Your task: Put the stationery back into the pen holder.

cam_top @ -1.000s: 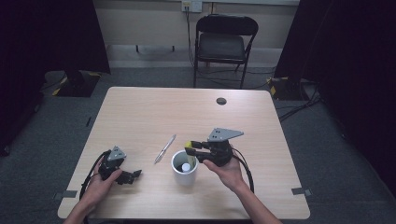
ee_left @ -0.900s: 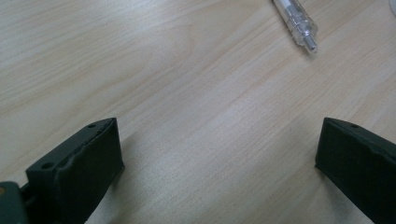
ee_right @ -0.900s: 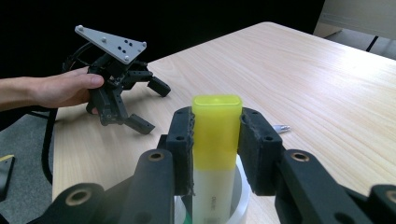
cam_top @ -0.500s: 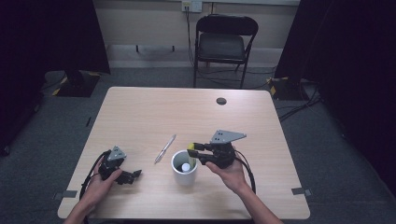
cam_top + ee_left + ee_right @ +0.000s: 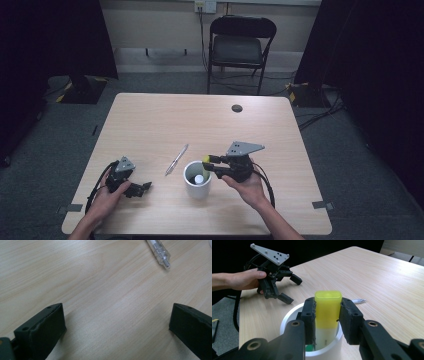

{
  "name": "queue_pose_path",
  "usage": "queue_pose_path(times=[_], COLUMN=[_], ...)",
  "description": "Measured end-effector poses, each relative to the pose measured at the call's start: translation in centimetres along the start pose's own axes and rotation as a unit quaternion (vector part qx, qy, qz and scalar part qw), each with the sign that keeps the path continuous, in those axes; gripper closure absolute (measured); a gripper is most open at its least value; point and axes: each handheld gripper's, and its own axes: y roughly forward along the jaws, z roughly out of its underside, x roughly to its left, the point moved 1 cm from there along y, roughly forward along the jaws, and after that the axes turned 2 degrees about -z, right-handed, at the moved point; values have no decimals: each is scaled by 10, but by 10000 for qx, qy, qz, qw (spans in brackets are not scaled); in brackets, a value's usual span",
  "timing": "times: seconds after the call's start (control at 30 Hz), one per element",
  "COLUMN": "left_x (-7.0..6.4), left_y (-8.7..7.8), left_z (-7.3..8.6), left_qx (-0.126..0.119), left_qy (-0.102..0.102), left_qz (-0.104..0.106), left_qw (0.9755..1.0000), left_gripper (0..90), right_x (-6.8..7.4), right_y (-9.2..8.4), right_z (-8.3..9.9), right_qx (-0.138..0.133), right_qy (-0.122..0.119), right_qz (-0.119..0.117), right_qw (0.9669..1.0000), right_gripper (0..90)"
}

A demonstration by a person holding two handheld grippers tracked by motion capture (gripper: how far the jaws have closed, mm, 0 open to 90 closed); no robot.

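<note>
- Left tongs [image 5: 134,186]: they rest low on the desk [image 5: 150,125] near its front left corner, held in the person's left hand [image 5: 107,197]. In the left gripper view the jaws stand wide apart with bare wood between them, gripping nothing.
- Pen [image 5: 177,159]: a clear pen lies flat on the desk between the two hands, just left of the cup. Its long axis runs diagonally, from near left to far right in the high view. Its tip shows at the top of the left gripper view [image 5: 160,252], ahead of the open jaws and off to their right, well clear of them.
- Cup [image 5: 197,180]: a white cup stands upright near the front middle of the desk. Something pale sits inside; I cannot make out what it is from above.
- Marker [image 5: 327,312]: a yellow-capped marker, held upright with its long axis vertical and its lower end down inside the cup's mouth.
- Right tongs [image 5: 206,165]: closed firmly on the marker, pads pressing its two sides just below the cap. They reach in from the cup's right, level across its rim.
- Judgement: the marker hangs straight over the cup's opening, so the coming move probably turns on letting go cleanly. For the pen, the left hand looks slightly nearer.
</note>
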Motion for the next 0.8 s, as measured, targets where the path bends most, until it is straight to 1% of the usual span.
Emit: queue_pose_path(times=[0.37, 0.5, 0.8], left_x=[0, 0, 0], left_y=[0, 0, 0], left_z=[0, 0, 0], left_qx=[-2, -4, -1], left_qy=[-2, -10, -6], left_qz=[0, 0, 0], left_qw=[10000, 10000, 10000], left_gripper=[0, 0, 0], right_x=[2, 2, 2], right_y=[1, 0, 2], right_z=[5, 6, 9], right_qx=[93, 94, 185], right_qy=[-2, -7, -6], right_qz=[28, 14, -4], right_qw=[10000, 10000, 9998], right_gripper=[672, 672, 671])
